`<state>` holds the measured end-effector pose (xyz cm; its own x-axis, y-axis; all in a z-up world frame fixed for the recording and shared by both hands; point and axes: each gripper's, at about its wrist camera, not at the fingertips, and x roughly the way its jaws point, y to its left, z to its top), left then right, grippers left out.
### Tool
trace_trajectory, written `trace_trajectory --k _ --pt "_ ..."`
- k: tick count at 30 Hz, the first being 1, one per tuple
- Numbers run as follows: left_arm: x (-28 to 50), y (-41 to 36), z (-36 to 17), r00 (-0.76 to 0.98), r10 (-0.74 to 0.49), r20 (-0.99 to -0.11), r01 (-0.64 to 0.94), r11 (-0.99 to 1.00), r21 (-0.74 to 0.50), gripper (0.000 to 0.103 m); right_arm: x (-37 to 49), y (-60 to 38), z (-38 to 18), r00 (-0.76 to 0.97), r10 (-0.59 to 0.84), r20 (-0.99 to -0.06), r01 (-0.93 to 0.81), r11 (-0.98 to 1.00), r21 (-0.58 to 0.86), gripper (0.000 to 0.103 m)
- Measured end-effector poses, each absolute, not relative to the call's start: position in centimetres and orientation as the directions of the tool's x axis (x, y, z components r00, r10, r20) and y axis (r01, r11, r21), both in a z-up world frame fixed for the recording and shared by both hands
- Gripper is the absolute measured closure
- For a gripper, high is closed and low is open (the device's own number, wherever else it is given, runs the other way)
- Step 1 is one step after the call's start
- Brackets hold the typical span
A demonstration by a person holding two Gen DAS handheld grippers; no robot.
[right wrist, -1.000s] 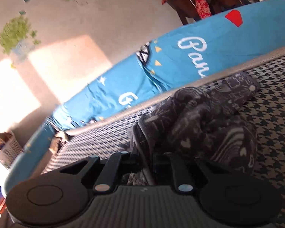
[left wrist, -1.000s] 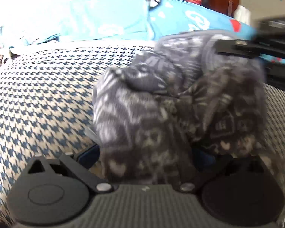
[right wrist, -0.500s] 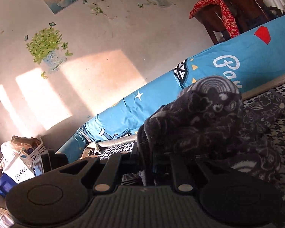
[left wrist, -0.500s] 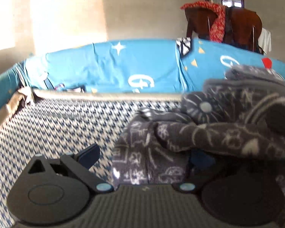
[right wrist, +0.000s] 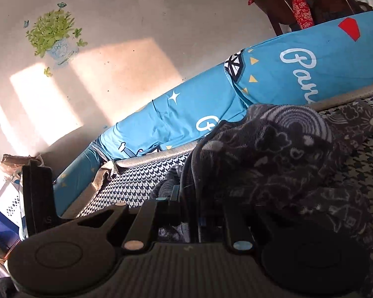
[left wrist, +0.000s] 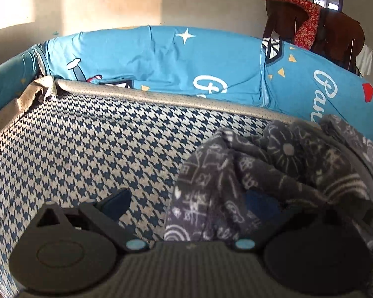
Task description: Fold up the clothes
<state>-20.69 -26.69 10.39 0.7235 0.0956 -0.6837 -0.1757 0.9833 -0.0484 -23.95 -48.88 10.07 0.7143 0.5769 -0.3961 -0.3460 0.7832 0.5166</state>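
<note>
Clothes [right wrist: 273, 154] sit bunched on the bed [left wrist: 87, 149], unfolded; right gripper [right wrist: 190, 213] pinches them, left gripper [left wrist: 186, 201] gapes beside them.

The left gripper [left wrist: 189, 201] has a matt black body with a ribbed grey centre plate, round black housings at either end, and angular black link arms fixed by two pale blue pivot pins. Its fingers [left wrist: 116, 201] carry dark blue pads. The right gripper [right wrist: 199, 211] is the same build: ribbed plate, two round housings, black link arms with pale pins, one whitish, one blue.
</note>
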Motion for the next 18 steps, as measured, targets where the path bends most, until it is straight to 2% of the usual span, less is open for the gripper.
trace_trajectory --k 5,11,18 --pt "-22.5 -26.6 13.0 0.796 0.068 -0.601 -0.159 0.982 -0.099 0.000 -24.5 -48.9 9.2 0.691 0.583 -0.428 -0.349 0.787 0.508 0.087" --pt "-22.1 -27.1 13.4 0.804 -0.047 -0.593 -0.077 0.980 -0.181 0.000 -25.6 -46.9 8.1 0.639 0.608 -0.472 -0.408 0.788 0.462 0.086" --pt "-21.7 -28.3 13.0 0.800 -0.111 -0.590 0.007 0.984 -0.176 0.000 -26.2 -45.8 7.2 0.600 0.619 -0.506 -0.450 0.785 0.426 0.086"
